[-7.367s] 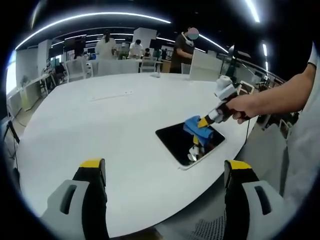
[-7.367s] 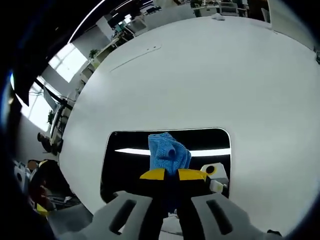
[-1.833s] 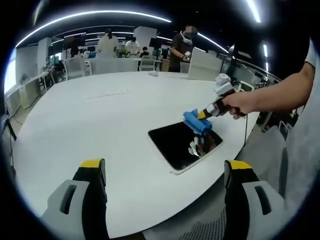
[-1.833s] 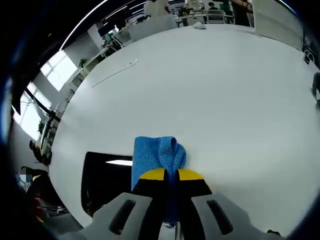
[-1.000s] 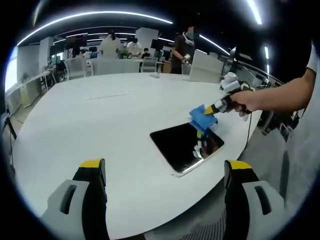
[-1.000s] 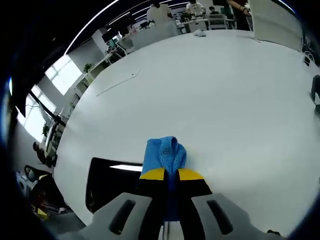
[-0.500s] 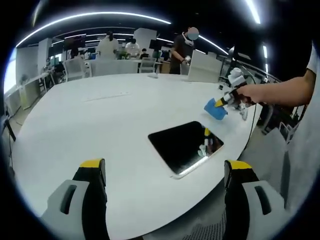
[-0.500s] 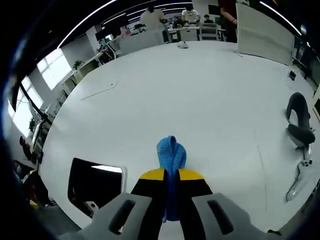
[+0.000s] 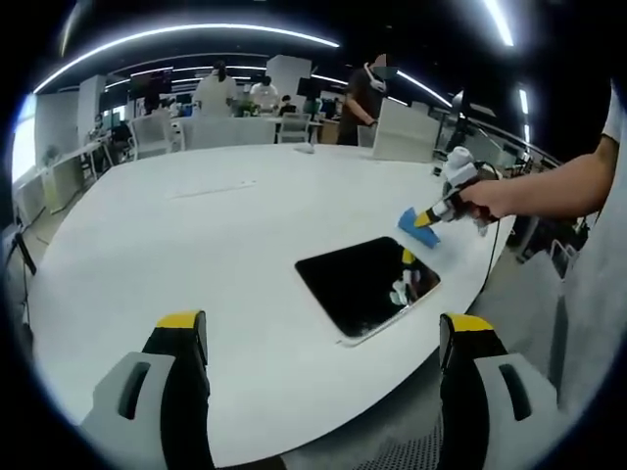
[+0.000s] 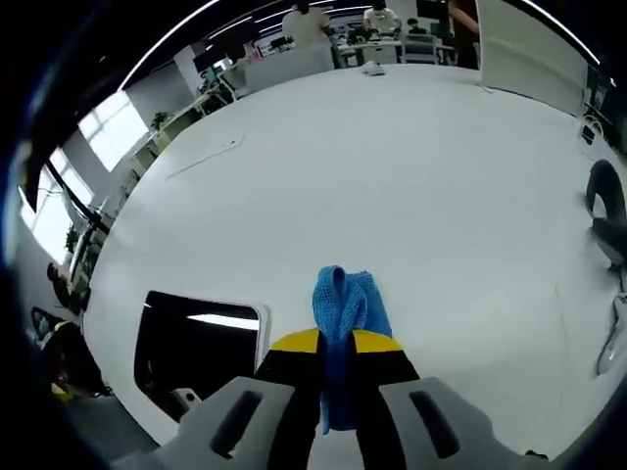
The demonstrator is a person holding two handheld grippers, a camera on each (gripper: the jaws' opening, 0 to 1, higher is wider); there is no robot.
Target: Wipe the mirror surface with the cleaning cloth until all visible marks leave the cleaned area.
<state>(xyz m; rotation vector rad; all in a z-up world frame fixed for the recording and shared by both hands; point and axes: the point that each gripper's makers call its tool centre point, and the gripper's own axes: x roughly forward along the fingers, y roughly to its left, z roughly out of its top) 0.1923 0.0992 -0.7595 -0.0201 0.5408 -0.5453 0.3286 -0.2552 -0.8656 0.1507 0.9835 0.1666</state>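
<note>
- The right gripper [image 10: 338, 345] has its jaws clamped on the blue cloth [image 10: 347, 302], beside the mirror [image 9: 364, 284] on the white table [image 9: 196, 245].
- The left gripper [image 9: 323, 338] has its jaws wide apart, holding nothing.

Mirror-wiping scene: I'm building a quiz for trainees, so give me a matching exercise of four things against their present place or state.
Things:
1. cleaning cloth
2. mirror
3. left gripper
4. right gripper

States:
A. jaws wide apart, holding nothing
B. lying flat on the white table, near its edge
C. pinched between yellow-tipped jaws
D. shut on blue fabric, off to one side of the dark glass

Pairs: 1-C, 2-B, 3-A, 4-D
</note>
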